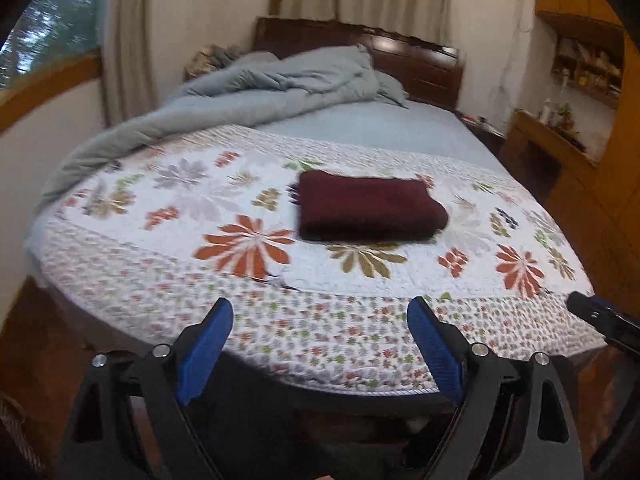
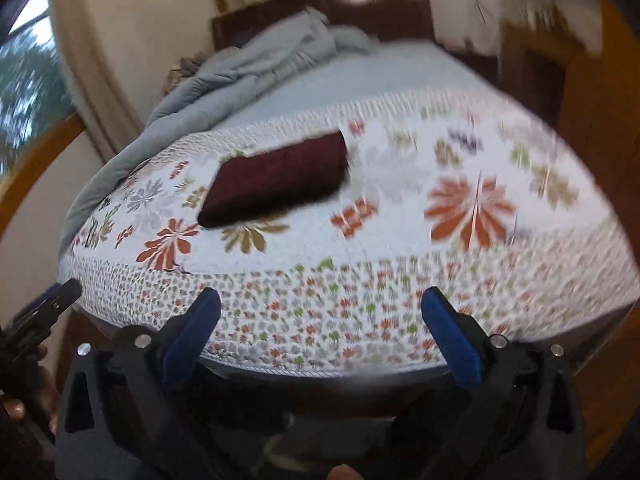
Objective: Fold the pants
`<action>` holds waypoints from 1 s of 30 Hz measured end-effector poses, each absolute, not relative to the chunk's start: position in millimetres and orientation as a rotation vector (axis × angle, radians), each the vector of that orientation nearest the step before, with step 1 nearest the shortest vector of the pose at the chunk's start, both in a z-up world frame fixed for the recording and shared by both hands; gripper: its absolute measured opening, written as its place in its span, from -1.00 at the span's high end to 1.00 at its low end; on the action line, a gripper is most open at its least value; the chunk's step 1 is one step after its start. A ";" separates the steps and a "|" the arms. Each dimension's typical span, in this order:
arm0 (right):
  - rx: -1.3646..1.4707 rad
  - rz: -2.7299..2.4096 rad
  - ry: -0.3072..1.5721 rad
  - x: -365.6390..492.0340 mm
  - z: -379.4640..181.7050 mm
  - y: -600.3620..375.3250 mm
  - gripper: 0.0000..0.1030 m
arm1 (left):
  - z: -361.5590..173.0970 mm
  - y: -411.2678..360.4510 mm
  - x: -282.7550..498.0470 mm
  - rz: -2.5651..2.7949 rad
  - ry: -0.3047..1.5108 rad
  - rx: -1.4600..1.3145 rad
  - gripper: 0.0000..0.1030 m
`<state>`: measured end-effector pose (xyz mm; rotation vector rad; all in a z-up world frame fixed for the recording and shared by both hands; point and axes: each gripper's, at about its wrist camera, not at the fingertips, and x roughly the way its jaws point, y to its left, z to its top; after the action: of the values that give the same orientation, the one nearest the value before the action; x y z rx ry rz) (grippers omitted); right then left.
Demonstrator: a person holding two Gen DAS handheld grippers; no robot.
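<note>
Left wrist view: the pants [image 1: 370,208] lie ahead of the left claw [image 1: 320,344] and well apart from it, a thick dark-red folded block on the flowered quilt [image 1: 248,304]. Soft, light, floppy stuff, I'd say; best pinched at a corner or edge. Jaws wide apart, holding nothing, touching nothing.

Right wrist view, blurry: the pants [image 2: 276,178] sit ahead and to the left of the right claw [image 2: 320,336]. Jaws spread wide here too, empty, hanging over the quilt [image 2: 400,300] edge.
</note>
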<state>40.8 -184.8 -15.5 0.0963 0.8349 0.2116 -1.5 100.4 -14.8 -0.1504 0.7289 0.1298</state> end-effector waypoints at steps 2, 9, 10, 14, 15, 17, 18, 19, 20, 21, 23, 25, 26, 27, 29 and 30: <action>0.047 0.253 0.816 29.6 4.4 -170.9 -0.94 | 1.9 98.6 -19.5 0.124 0.688 -0.185 -0.73; -0.050 0.257 0.686 -2.0 60.0 -150.8 -0.94 | 40.6 84.2 -55.1 0.103 0.607 -0.137 -0.74; -0.059 0.256 0.674 -5.9 65.7 -149.4 -0.94 | 42.8 80.9 -57.2 0.096 0.609 -0.125 -0.74; -0.086 0.226 0.631 -11.7 73.0 -145.0 -0.94 | 35.1 73.8 -52.6 0.052 0.638 -0.107 -0.74; -0.095 0.214 0.625 -11.4 71.6 -144.0 -0.94 | 31.1 73.5 -49.3 0.038 0.658 -0.113 -0.74; -0.101 0.211 0.637 -8.3 64.9 -142.9 -0.94 | 23.4 74.3 -44.4 0.008 0.684 -0.148 -0.74; -0.099 0.212 0.646 -6.7 62.0 -143.5 -0.94 | 20.7 74.6 -43.3 0.017 0.680 -0.149 -0.74; -0.097 0.212 0.654 -5.1 58.4 -144.4 -0.94 | 19.6 74.1 -42.3 0.030 0.674 -0.141 -0.74; -0.102 0.208 0.662 -3.2 54.1 -145.0 -0.94 | 18.8 73.7 -40.4 0.042 0.668 -0.131 -0.74; -0.108 0.201 0.668 -1.2 50.0 -145.5 -0.94 | 18.3 74.0 -38.2 0.052 0.666 -0.129 -0.74; -0.112 0.197 0.683 3.0 44.0 -146.7 -0.94 | 17.2 77.2 -32.0 0.060 0.666 -0.145 -0.74; -0.102 0.203 0.698 8.2 38.4 -148.2 -0.94 | 17.1 80.4 -24.9 0.076 0.664 -0.162 -0.74; -0.096 0.205 0.704 11.3 36.1 -148.7 -0.94 | 16.9 81.1 -22.3 0.090 0.663 -0.159 -0.74; -0.095 0.205 0.708 13.7 34.2 -149.1 -0.94 | 17.3 80.4 -19.8 0.099 0.662 -0.151 -0.74; -0.094 0.209 0.710 16.2 32.2 -148.7 -0.94 | 18.2 78.3 -15.5 0.092 0.656 -0.140 -0.74; -0.092 0.211 0.710 17.2 31.7 -148.6 -0.94 | 18.8 78.2 -14.3 0.088 0.654 -0.143 -0.74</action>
<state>17.2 -148.6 31.7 -0.0925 0.7098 0.2113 -14.3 78.2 18.8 -0.1433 0.6537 0.0880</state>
